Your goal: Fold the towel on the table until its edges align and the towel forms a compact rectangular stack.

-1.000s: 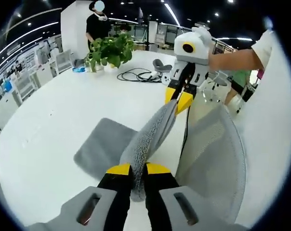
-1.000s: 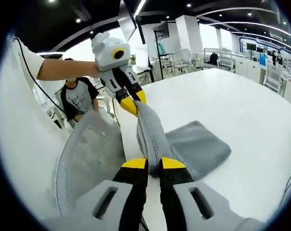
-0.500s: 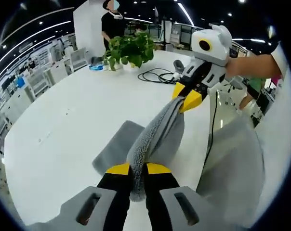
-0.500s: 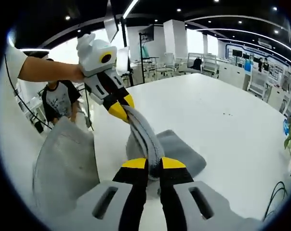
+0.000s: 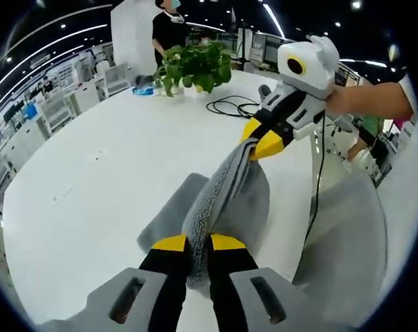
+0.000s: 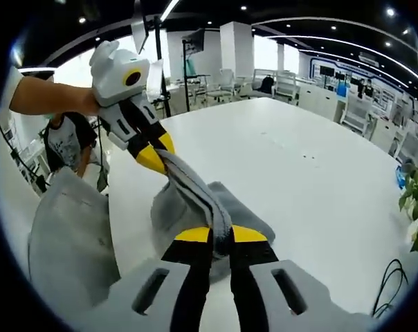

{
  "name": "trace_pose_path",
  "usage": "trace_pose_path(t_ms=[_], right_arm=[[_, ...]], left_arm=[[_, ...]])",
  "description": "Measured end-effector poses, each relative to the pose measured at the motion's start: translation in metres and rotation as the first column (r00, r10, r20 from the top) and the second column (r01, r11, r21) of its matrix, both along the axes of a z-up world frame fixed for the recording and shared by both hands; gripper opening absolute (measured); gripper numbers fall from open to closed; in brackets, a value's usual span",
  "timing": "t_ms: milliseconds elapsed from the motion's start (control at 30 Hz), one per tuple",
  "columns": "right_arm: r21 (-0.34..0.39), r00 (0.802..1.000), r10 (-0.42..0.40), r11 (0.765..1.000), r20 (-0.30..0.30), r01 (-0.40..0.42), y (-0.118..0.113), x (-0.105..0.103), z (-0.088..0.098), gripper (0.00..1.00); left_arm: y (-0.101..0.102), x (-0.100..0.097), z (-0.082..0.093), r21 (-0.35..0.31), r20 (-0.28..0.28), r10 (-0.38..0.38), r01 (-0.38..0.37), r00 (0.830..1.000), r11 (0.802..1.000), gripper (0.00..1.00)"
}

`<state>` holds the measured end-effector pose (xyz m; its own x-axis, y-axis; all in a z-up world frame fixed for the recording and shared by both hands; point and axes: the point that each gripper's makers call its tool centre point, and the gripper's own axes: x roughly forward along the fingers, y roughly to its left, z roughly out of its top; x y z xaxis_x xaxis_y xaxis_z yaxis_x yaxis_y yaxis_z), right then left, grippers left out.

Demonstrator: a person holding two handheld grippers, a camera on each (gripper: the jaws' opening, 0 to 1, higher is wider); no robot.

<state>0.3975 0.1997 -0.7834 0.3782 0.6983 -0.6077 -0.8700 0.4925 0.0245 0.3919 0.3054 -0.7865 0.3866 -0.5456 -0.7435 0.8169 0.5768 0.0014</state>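
White desk (image 5: 91, 180) in an open office, lit from ceiling strips. Grey towel (image 5: 226, 197) lifted at one edge, stretched taut between both grippers, the rest draped down onto the desk in a soft heap. Left gripper (image 5: 198, 243) pinching one end of that edge, jaws pressed tight on the cloth; right gripper (image 6: 212, 235) pinching the other end the same way. Compared with a second ago: held edge carried further over the lying part, less flat towel showing beyond it, heap more bunched under the span. Probably mid-fold, the top half being brought across; edges not yet aligned, no rectangle yet. Beyond: potted plant (image 5: 195, 66), black cable (image 5: 230, 107), grey mesh chair (image 6: 67, 242) beside the desk, people standing further off.
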Motion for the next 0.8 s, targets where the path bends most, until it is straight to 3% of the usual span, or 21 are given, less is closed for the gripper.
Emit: trace_pose_path(t_ms=[467,800], right_arm=[[-0.050,1.000,-0.015,0.999,-0.012,0.014,0.000,0.018,-0.026,0.08],[-0.097,0.998,-0.041,0.995,-0.043,0.036,0.003,0.036,-0.053,0.08]], left_arm=[[0.001,0.011,-0.023,0.013,-0.058,0.010,-0.009,0.998,1.000,0.11],[0.004,0.026,-0.052,0.047,-0.104,0.033,-0.028,0.994,0.999,0.11]])
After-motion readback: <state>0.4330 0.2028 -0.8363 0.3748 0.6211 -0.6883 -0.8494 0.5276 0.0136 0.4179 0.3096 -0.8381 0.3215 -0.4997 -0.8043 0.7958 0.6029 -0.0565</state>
